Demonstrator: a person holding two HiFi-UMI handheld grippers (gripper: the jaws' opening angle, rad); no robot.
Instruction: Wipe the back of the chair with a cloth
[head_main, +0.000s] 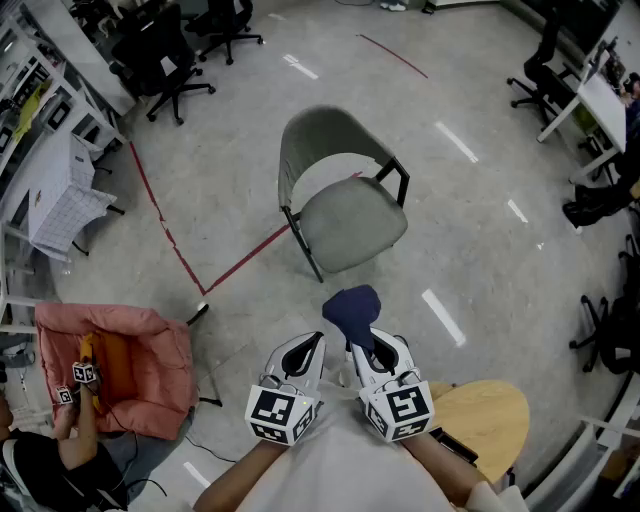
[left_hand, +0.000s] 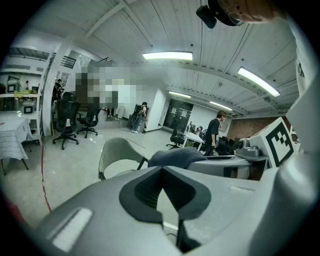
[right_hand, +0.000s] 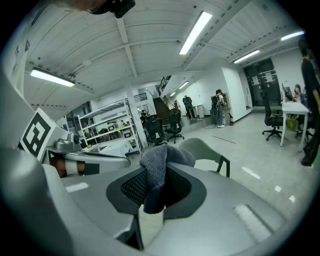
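A grey-green chair (head_main: 345, 205) with black legs stands on the floor ahead of me, its curved back (head_main: 315, 135) on the far left side; it also shows in the left gripper view (left_hand: 117, 157) and the right gripper view (right_hand: 202, 150). My right gripper (head_main: 362, 335) is shut on a dark blue cloth (head_main: 352, 310), which bunches out of the jaws (right_hand: 159, 170). My left gripper (head_main: 305, 350) is held beside it, shut with nothing between its jaws (left_hand: 162, 172). Both grippers are close to my body, short of the chair's seat.
A pink padded seat (head_main: 120, 365) with another person's hands lies at the lower left. A round wooden stool (head_main: 485, 410) is at my right. Red tape lines (head_main: 165, 225) cross the floor. Black office chairs (head_main: 165, 60) and desks ring the room.
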